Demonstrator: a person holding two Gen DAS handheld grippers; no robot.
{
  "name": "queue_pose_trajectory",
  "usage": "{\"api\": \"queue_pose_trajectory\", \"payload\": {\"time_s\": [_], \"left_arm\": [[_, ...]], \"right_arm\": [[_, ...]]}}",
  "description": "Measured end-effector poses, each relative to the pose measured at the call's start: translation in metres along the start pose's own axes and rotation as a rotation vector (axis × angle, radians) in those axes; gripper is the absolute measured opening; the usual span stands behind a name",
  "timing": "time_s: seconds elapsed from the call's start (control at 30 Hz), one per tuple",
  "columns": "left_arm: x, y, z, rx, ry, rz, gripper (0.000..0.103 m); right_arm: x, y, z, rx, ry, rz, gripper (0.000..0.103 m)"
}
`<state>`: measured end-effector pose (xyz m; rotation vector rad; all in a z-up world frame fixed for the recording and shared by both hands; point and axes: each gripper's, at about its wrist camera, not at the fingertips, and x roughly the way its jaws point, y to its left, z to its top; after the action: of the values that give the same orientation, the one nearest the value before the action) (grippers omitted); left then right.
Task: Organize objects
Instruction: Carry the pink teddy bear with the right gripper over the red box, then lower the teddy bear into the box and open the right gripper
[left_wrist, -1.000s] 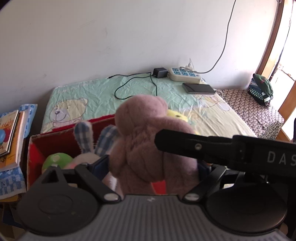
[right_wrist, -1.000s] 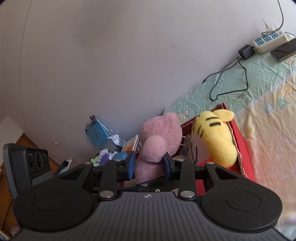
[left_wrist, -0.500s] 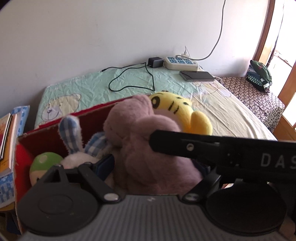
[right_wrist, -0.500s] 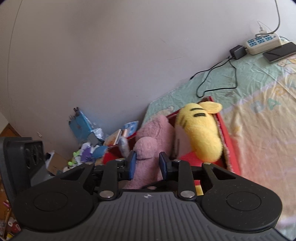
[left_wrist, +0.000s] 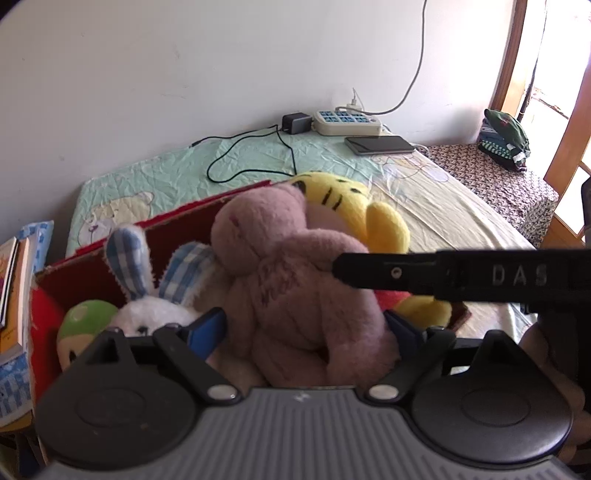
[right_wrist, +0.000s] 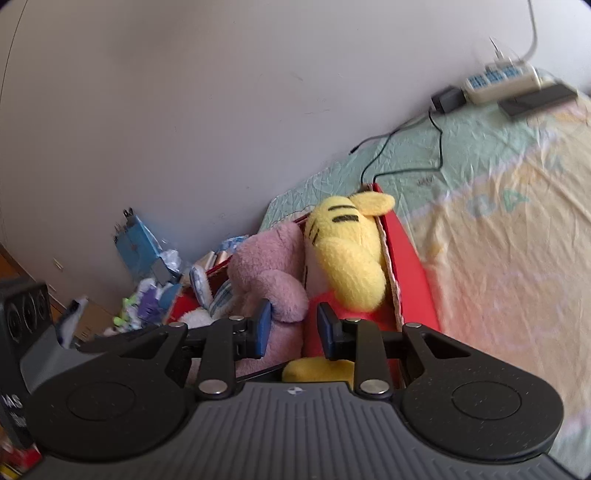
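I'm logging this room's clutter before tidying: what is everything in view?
bed: one, pastel sheet, against wall
red box: one, red, on bed
pink plush: one, pink, in box
yellow striped plush: one, yellow, in box
rabbit plush: one, white, checked ears, in box
green toy: one, green, box's left corner
power strip: one, cream, by wall
dark flat device: one, beside strip
books: stack, left of box
left gripper: fingers opening, pink plush between
right gripper: fingers shut on plush's arm
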<state>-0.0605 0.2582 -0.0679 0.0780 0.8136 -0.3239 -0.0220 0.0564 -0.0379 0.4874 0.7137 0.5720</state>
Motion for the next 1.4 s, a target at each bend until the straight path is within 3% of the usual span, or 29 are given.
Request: {"api": "queue_pose_trajectory", "payload": {"time_s": [0.13, 0.33, 0.97, 1.17, 1.23, 1.4], "left_arm": [[0.010, 0.001, 0.003, 0.031, -0.007, 0.051, 0.094], [0.010, 0.005, 0.006, 0.020, 0.006, 0.046, 0.095], [0.015, -0.015, 0.014, 0.009, 0.135, 0.140, 0.097], [0.011, -0.020, 0.014, -0.004, 0.140, 0.175, 0.097], [0.008, -0.023, 0.014, -0.008, 0.137, 0.183, 0.097], [-0.001, -0.026, 0.013, -0.028, 0.125, 0.197, 0.097]], "right_arm": [[0.018, 0.003, 0.003, -0.041, -0.004, -0.030, 0.019], [0.017, -0.001, 0.007, -0.017, 0.002, -0.022, 0.020], [-0.003, -0.001, 0.003, 0.007, 0.010, -0.030, 0.026], [-0.009, 0.003, 0.002, -0.008, -0.012, -0.039, 0.037], [-0.012, 0.004, 0.002, -0.016, -0.023, -0.043, 0.045], [-0.019, 0.009, 0.004, -0.029, -0.033, -0.054, 0.048]]}}
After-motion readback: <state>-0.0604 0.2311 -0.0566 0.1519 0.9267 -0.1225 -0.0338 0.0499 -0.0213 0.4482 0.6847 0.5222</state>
